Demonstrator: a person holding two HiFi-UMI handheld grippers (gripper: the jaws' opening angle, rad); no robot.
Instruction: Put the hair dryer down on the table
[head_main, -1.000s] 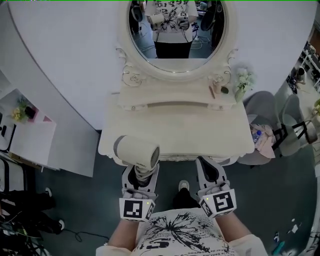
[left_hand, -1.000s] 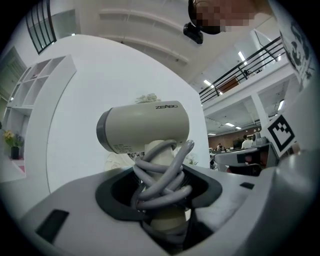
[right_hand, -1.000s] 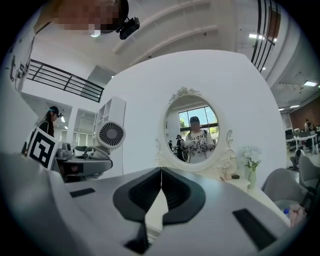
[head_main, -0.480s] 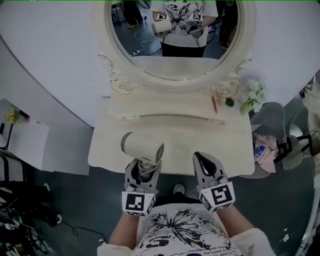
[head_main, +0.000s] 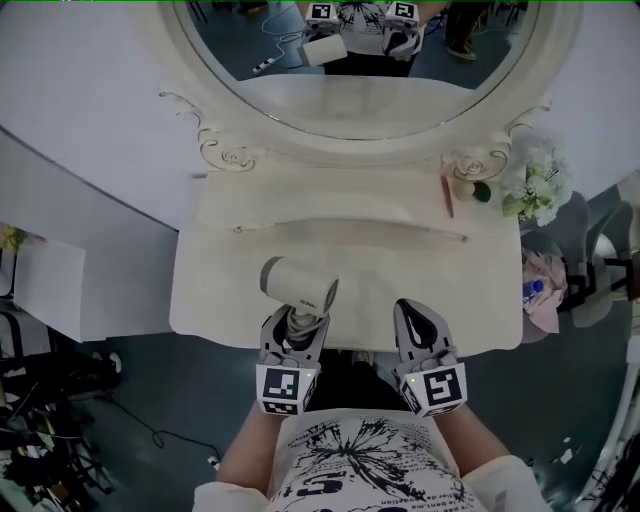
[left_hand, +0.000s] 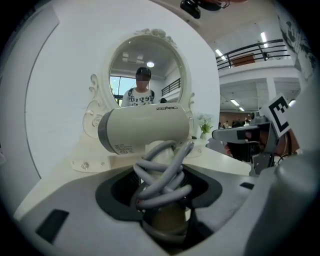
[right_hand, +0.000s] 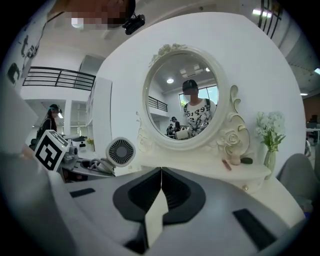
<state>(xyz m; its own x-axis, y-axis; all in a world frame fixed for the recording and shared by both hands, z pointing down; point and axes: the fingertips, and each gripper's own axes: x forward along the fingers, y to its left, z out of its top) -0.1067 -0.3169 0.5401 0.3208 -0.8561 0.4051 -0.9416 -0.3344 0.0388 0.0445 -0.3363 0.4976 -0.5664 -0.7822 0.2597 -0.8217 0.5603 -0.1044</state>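
Cream plastic hair dryer (head_main: 297, 282) is gripped by its handle in the left gripper (head_main: 296, 325), barrel level, rear grille turned toward the right gripper (head_main: 414, 312). Grey cord (left_hand: 162, 175) is wound round the handle and caught between the jaws with it. Jaws are set wide but are clamped on handle plus cord, not free. Dryer is held over the front part of the table (head_main: 420, 265), left of centre; contact with the top cannot be told from any view. Right gripper is seen just beside it over the front edge, jaws closed together, nothing between them. Further back, a raised shelf with a small pink stick (head_main: 448, 197) and a flower vase (head_main: 535, 185) is seen, oval mirror (head_main: 360, 95) above.

Step is judged as the lowering phase: dryer not yet set down. Next, a descent is called for until the dryer is rested on the bare top, well clear of the edge. Jaws are then to be opened enough that the wound cord is freed and not dragged along on withdrawal.
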